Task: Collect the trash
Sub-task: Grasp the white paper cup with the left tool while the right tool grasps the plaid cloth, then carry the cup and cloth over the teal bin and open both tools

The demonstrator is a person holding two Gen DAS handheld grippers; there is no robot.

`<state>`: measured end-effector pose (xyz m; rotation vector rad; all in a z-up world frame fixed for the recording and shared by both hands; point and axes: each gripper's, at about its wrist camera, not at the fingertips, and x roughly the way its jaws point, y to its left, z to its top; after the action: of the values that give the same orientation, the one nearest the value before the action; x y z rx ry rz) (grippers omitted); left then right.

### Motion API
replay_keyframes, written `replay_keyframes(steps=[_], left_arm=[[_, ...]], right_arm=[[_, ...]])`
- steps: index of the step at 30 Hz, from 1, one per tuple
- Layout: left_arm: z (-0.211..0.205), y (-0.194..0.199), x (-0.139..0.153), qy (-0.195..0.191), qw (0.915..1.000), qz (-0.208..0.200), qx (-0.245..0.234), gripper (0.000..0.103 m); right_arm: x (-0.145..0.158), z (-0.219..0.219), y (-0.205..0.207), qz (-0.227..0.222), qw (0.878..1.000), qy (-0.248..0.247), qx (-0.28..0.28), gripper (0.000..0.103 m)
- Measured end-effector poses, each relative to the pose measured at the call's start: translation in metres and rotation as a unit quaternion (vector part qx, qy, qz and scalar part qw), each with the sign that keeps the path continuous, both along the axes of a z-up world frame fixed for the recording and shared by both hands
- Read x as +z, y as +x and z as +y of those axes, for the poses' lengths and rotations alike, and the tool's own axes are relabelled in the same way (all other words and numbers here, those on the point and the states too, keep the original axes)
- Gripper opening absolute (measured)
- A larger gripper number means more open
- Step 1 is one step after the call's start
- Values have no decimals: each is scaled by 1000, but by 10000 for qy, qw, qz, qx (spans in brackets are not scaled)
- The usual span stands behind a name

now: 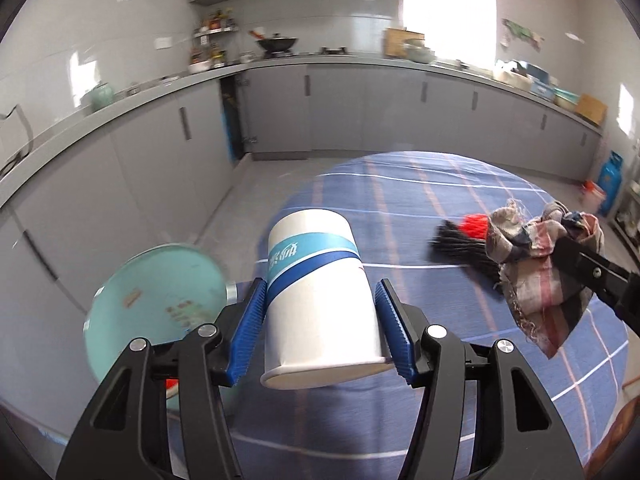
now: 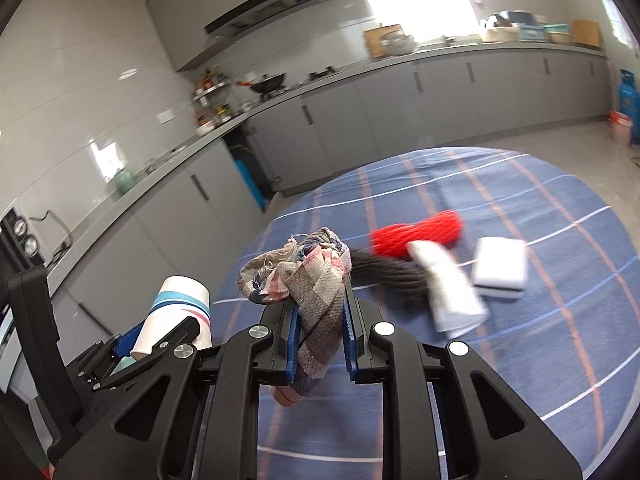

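My left gripper (image 1: 320, 300) is shut on a white paper cup (image 1: 316, 292) with blue bands, held sideways above the table's left edge, near a round teal bin (image 1: 156, 304) on the floor. The cup (image 2: 176, 316) also shows in the right wrist view. My right gripper (image 2: 320, 308) is shut on a crumpled plaid rag (image 2: 308, 280), held above the blue checked tablecloth (image 2: 520, 360). The rag (image 1: 540, 264) hangs at the right in the left wrist view. On the table lie a red mesh item (image 2: 420, 232), a dark brush (image 2: 388, 272), a white wrapper (image 2: 452, 292) and a white block (image 2: 500, 264).
Grey kitchen cabinets (image 1: 360, 108) and a counter with a wok (image 1: 276, 44) run along the far wall. A blue gas cylinder (image 1: 610, 178) stands at the far right. Grey tiled floor (image 1: 264, 184) lies between the table and the cabinets.
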<state>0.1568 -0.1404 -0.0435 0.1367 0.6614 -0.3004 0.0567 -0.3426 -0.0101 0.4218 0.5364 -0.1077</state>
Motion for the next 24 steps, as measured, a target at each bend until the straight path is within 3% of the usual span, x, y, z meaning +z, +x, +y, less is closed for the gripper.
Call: replay_keyframes(steps=[13,24], left_arm=[[114,9,0,-27,9932,4,1167,56],[178,15,-2,-108,9842,71,1765,56]], right_arm=[[8,96,42,16,9944,-164,1040,19],[6,158,65,61,9868,-238,1598,19]])
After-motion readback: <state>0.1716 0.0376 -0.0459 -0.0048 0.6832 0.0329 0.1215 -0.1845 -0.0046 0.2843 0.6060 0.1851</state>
